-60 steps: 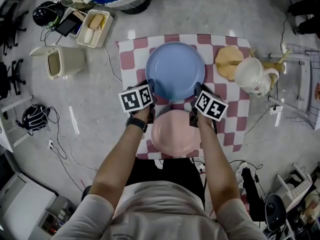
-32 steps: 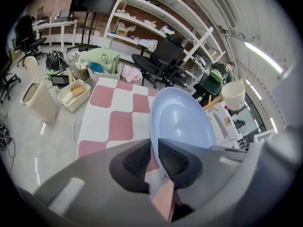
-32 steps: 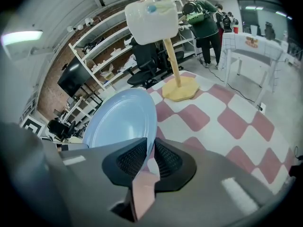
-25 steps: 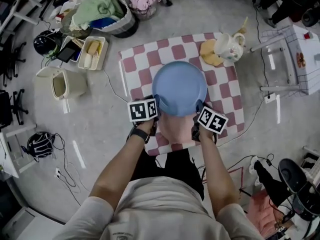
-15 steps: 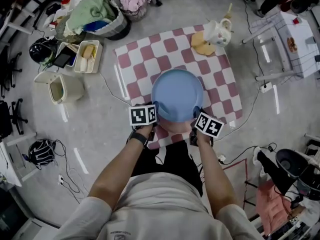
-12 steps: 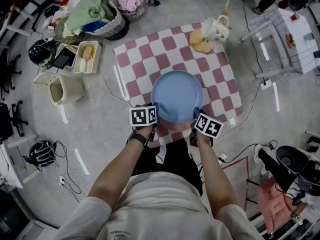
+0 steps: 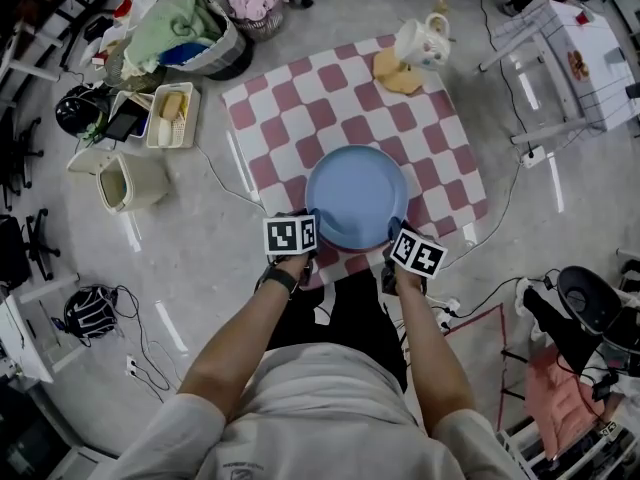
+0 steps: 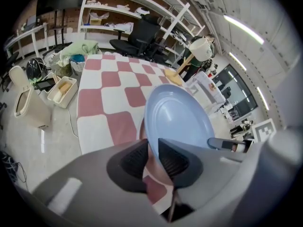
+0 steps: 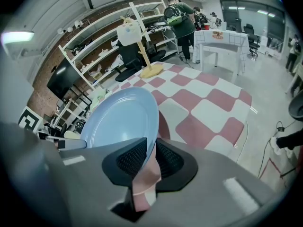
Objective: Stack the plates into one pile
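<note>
Both tongs are clamped on the blue plate [image 7: 356, 197]: the left gripper [image 7: 312, 230] has its jaws closed on the plate's left rim, the right gripper [image 7: 392, 243] pinches the right rim, and the plate sits level between them. It is at the near end of the checkered cloth [image 7: 300, 98] spread on the floor. A sliver of the pink plate [image 8: 141, 131] peeks out directly beneath it. Whether the two plates touch can't be told. A white jug [image 7: 420, 43] stands at the cloth's far corner.
</note>
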The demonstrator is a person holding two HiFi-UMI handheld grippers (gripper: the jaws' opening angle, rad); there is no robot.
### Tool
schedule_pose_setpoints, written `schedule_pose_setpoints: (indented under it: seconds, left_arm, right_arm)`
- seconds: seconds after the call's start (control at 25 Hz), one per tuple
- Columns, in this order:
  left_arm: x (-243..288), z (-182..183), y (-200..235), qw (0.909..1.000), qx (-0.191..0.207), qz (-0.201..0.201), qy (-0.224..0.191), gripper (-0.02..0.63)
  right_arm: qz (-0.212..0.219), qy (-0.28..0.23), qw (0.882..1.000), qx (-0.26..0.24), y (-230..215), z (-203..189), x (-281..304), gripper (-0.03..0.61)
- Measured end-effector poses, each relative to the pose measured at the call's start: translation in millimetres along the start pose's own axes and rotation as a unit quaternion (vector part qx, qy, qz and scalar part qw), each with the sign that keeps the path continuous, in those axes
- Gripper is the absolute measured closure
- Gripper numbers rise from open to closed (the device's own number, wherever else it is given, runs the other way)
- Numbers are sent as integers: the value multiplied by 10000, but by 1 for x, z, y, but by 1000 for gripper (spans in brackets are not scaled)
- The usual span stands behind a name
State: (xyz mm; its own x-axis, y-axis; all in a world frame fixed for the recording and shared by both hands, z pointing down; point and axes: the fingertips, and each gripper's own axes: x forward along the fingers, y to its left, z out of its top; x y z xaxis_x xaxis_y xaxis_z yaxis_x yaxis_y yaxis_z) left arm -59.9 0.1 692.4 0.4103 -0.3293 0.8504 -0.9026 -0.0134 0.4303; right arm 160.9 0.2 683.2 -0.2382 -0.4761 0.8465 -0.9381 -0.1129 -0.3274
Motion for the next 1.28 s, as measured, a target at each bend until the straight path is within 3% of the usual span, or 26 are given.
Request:
schedule_pose_setpoints:
  seconds: [0.56,0.88,1.28]
  left_arm:
    - [13,-21,9,9997,180,80,157,560]
    - [-7,-5,20,9995,229,171,-141,560]
    - [-65,49,-1,9959,296,-179,-836,571]
  right_arm:
    - [-318,143,9980,-530,-17,-18,10,494]
    - [-538,-148,9961,-685,-14,-2,-9,496]
    - [395,-848,9927,-758,72,53,-55,505]
